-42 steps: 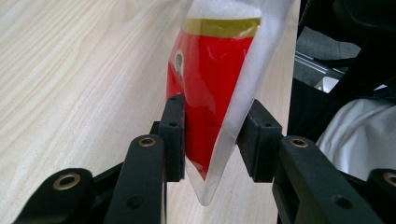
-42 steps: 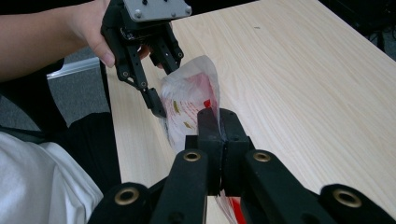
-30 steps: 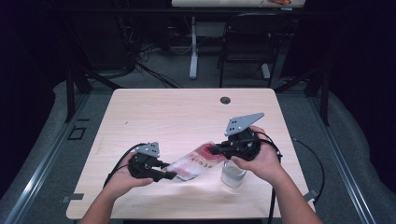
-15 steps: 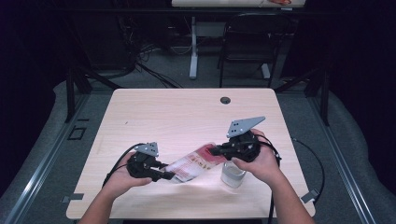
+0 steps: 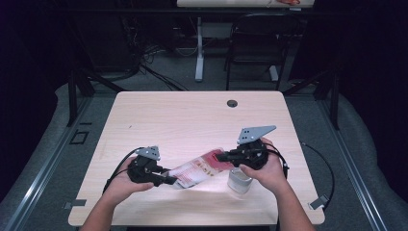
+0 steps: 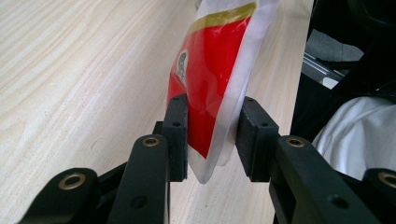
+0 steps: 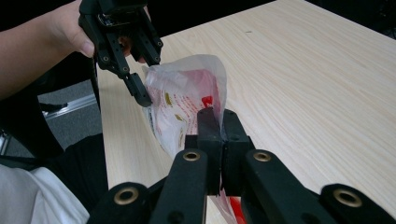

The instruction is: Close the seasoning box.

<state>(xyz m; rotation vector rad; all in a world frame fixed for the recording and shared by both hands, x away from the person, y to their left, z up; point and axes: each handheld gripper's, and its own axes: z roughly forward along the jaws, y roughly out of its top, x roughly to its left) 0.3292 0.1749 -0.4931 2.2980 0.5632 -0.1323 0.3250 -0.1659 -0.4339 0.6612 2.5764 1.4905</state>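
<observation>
A red and white plastic bag (image 5: pixel 199 169) hangs stretched between my two grippers, just above the table near its front edge. My left gripper (image 5: pixel 171 180) grips the bag's lower left end; in the left gripper view both pads press on the bag (image 6: pixel 210 70) from either side of my left gripper (image 6: pixel 212 100). My right gripper (image 5: pixel 219 156) is shut on the bag's upper right edge, and in the right gripper view its jaws (image 7: pixel 217 114) pinch the thin film of the bag (image 7: pixel 187 102). The left gripper (image 7: pixel 140 88) shows beyond, holding the far corner.
A small clear cup (image 5: pixel 239 179) stands on the wooden table (image 5: pixel 192 120) just under my right hand. A dark round hole (image 5: pixel 232 103) sits near the table's far edge. A chair and desk legs stand beyond the table.
My right hand has sunk a little with its end of the bag. The left hand has stayed in place.
</observation>
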